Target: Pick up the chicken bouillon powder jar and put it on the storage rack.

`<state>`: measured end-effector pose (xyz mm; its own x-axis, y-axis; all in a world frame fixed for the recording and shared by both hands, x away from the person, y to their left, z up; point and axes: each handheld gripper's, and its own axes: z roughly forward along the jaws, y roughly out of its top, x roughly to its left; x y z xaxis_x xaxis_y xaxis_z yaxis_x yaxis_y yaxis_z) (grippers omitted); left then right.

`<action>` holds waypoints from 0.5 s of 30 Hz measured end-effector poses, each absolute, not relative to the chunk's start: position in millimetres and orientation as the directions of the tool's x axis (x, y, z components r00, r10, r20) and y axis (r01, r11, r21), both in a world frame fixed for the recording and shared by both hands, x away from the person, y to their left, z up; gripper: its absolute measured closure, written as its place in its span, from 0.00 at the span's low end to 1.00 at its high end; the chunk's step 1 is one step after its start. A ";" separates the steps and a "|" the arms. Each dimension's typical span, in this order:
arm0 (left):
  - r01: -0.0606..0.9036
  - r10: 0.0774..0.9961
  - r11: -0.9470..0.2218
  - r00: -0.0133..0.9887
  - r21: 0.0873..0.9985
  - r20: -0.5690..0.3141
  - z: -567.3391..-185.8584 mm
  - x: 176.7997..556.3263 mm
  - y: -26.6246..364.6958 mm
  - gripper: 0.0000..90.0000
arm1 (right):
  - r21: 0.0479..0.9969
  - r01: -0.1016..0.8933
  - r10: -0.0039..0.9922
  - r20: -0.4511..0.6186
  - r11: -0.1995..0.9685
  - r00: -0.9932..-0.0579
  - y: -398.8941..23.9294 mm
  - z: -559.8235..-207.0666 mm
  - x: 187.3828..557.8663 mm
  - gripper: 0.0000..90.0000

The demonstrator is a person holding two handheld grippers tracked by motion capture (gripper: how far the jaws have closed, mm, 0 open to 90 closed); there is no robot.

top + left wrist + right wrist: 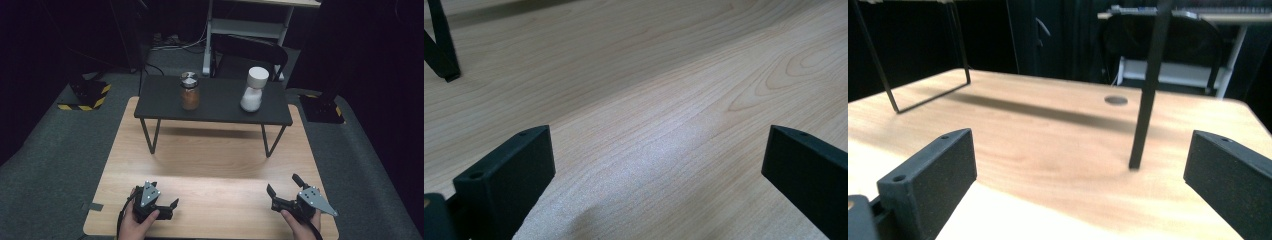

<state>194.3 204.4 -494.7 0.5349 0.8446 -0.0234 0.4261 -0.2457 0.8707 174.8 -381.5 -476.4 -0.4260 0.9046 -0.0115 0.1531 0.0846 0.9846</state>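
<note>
From the left claw [172,206] and right claw [283,186], bare table [215,160] lies open toward 12 o'clock up to the black shelf [215,107]. Its thin wire legs [150,136] at 11 and 1 o'clock bar the flanks; between them a low passage runs beneath. On top, the brown jar [190,92] and white bottle [254,90] stand well apart, with room between them.

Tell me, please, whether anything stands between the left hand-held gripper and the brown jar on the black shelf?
Nothing visible does: only bare wooden table lies between the open left hand-held gripper and the raised black shelf bearing the brown jar.
</note>
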 end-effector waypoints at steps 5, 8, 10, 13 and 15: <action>0.425 0.844 -0.246 0.535 0.871 -0.023 -494.8 194.0 204.7 0.01 | 0.976 0.194 0.912 -0.014 0.102 -0.409 -382.8 -486.3 168.6 0.00; 0.423 0.844 -0.248 0.537 0.872 -0.021 -494.9 193.8 204.6 0.01 | 0.968 0.222 0.916 -0.018 0.117 -0.401 -383.7 -492.6 165.0 0.00; 0.424 0.843 -0.248 0.537 0.871 -0.021 -494.7 193.9 204.7 0.01 | 0.966 0.231 0.917 -0.019 0.121 -0.399 -383.7 -493.9 164.3 0.00; 0.424 0.843 -0.248 0.537 0.871 -0.022 -494.8 193.6 204.9 0.01 | 0.958 0.255 0.920 -0.022 0.131 -0.392 -384.1 -499.3 161.8 0.00; 0.425 0.844 -0.248 0.536 0.871 -0.022 -494.8 193.4 204.7 0.01 | 0.956 0.264 0.921 -0.019 0.132 -0.389 -384.7 -501.2 160.9 0.00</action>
